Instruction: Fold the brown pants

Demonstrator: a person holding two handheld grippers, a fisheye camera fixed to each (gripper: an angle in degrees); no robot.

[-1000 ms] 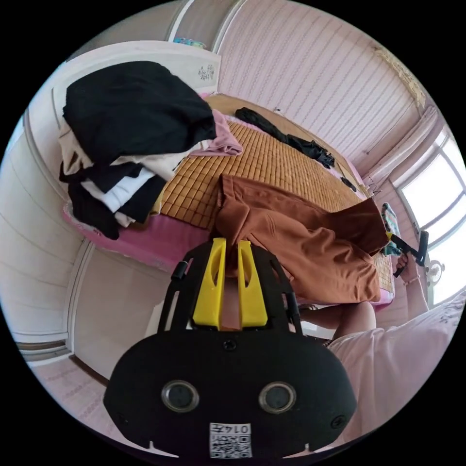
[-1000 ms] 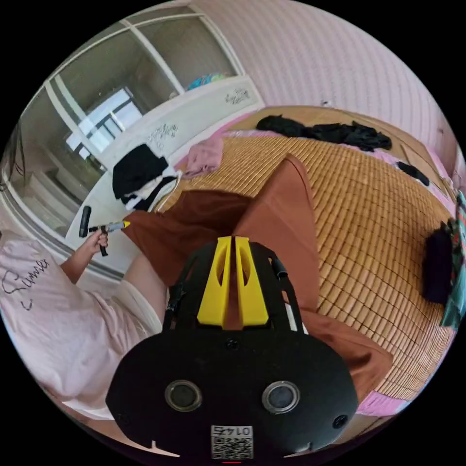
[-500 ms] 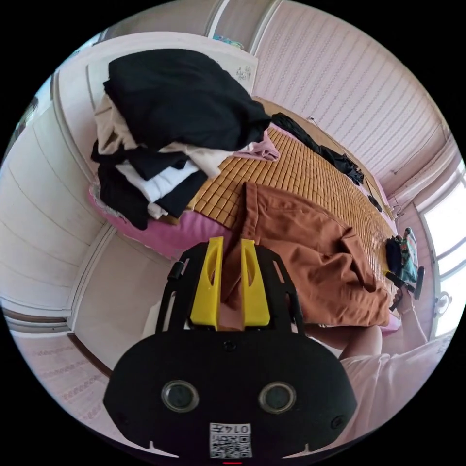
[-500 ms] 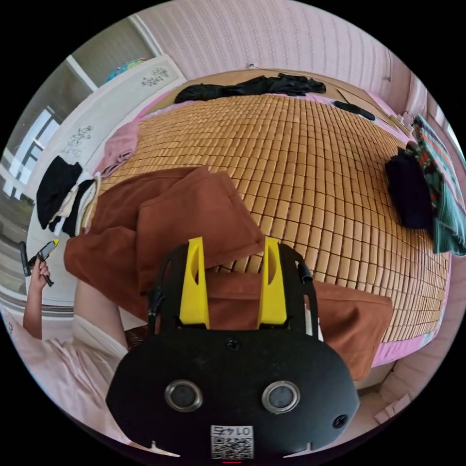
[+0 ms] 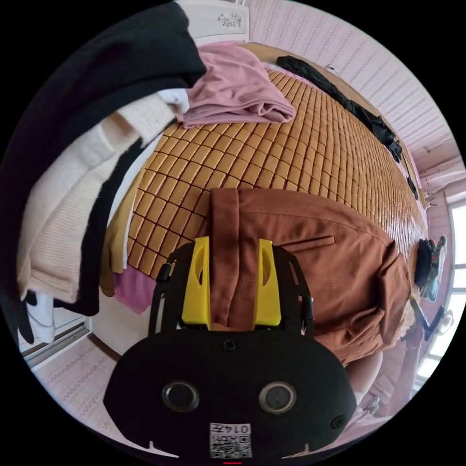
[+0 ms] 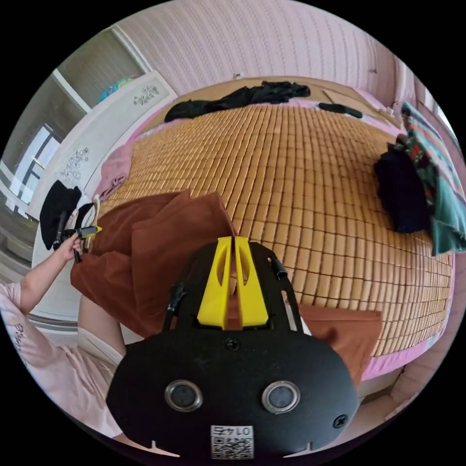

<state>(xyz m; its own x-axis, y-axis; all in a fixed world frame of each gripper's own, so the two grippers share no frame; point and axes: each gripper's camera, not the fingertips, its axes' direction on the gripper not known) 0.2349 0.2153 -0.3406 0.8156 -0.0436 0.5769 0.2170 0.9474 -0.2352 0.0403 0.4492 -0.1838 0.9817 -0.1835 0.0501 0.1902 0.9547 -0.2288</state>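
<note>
The brown pants (image 5: 310, 252) lie along the near edge of the bamboo mat (image 5: 301, 145) on the bed, partly doubled over, with one end hanging off the near side. The left gripper (image 5: 232, 245) has its yellow jaws spread apart, astride the waistband, which runs up between them without being pinched. The right gripper (image 6: 232, 242) has its jaws brought together with only a sliver between them; brown fabric sits right at the tips, but I cannot tell whether any cloth is actually caught. The step in hand looks like squaring up the fold. To do it well, the left jaws should close on the waistband through both layers rather than the top one alone, and the right should take a matching hold near the leg end, so the two pull evenly and the crease lands straight along the mat's rows — uneven tension would skew the legs. The left gripper view gives the waistband and a welt pocket (image 5: 306, 242) in close detail, plus a pink garment (image 5: 233, 92) and a stack of black and cream clothes (image 5: 73, 160) at the left. The right gripper view takes in the whole mat, the folded-over leg (image 6: 174, 242), a dark pile with a patterned cloth (image 6: 412, 189) at the far right, and the person's hand (image 6: 72, 245) holding the left gripper.
</note>
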